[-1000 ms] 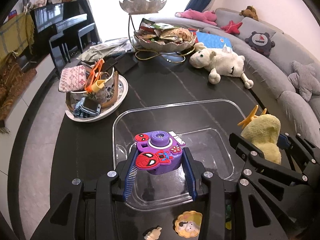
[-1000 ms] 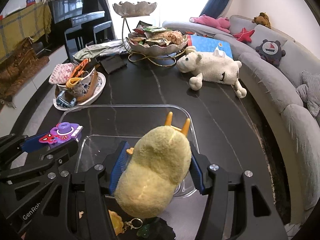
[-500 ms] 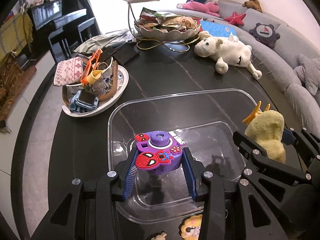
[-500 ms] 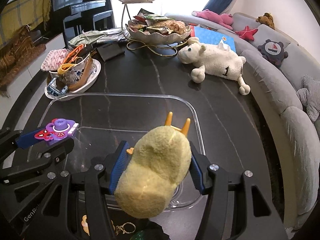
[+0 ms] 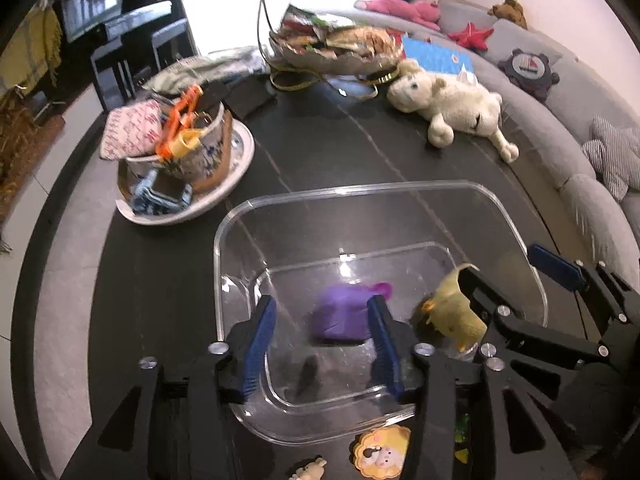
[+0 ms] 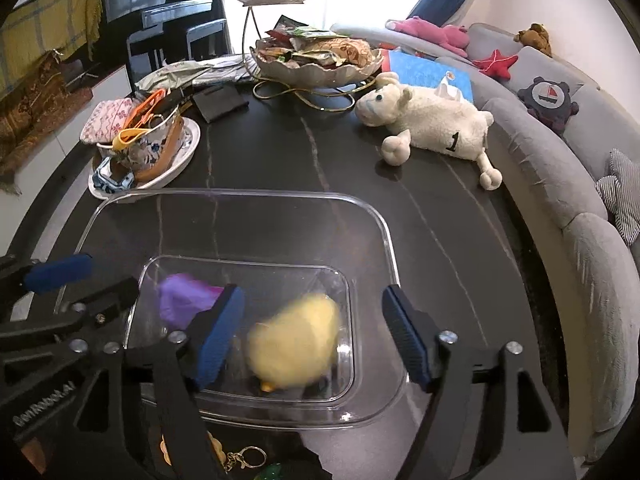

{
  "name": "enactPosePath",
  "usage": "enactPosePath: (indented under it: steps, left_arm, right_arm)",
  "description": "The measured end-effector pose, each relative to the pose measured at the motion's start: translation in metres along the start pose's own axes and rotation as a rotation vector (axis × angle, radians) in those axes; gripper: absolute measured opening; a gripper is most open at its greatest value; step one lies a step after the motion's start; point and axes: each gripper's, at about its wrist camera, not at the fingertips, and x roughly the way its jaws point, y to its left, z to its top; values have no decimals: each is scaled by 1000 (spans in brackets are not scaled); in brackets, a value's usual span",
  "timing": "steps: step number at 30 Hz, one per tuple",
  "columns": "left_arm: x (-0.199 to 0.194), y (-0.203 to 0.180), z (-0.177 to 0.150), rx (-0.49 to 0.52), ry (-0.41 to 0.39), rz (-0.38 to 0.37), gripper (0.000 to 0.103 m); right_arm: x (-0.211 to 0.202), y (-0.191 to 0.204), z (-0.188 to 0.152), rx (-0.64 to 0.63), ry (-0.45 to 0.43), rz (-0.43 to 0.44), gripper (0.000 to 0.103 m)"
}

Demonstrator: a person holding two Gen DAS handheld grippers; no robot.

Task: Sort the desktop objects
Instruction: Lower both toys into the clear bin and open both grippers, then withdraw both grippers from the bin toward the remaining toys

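A clear plastic bin (image 5: 360, 193) (image 6: 240, 194) sits on the black table below both grippers. My left gripper (image 5: 322, 344) is over it with its jaws opening. The purple toy camera (image 5: 342, 316) (image 6: 184, 300) is blurred below them, free of the pads, down in the bin. My right gripper (image 6: 312, 338) also has its jaws opening, and the yellow plush duck (image 6: 294, 340) (image 5: 452, 308) lies blurred in the bin under them, clear of both blue pads. Each gripper shows at the edge of the other's view.
A white plate (image 5: 245, 160) with a cup and clutter stands at the left. A white plush sheep (image 6: 432, 124) lies at the back right, before a tiered silver dish (image 5: 332, 52). Keychain charms (image 5: 380, 452) lie at the near edge. A grey sofa (image 6: 580, 184) curves along the right.
Both grippers have opened. The purple toy camera and the yellow duck have left the pads and dropped into the clear bin.
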Motion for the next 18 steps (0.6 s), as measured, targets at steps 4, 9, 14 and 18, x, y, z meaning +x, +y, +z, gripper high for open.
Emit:
enactPosePath:
  steps: [4, 9, 14, 18]
  left_arm:
    - [-12, 2, -4, 2, -18, -10, 55]
    - [-31, 1, -12, 21, -50, 0, 55]
    - [-54, -1, -28, 32, -92, 16, 56]
    - [-73, 1, -42, 20, -126, 18, 56]
  right_arm:
    - [-12, -4, -1, 19, -17, 32, 74]
    - [-28, -4, -6, 30, -31, 49, 74]
    - [-52, -5, -15, 55, -65, 91, 74]
    - [-71, -2, -26, 57, -97, 98, 76]
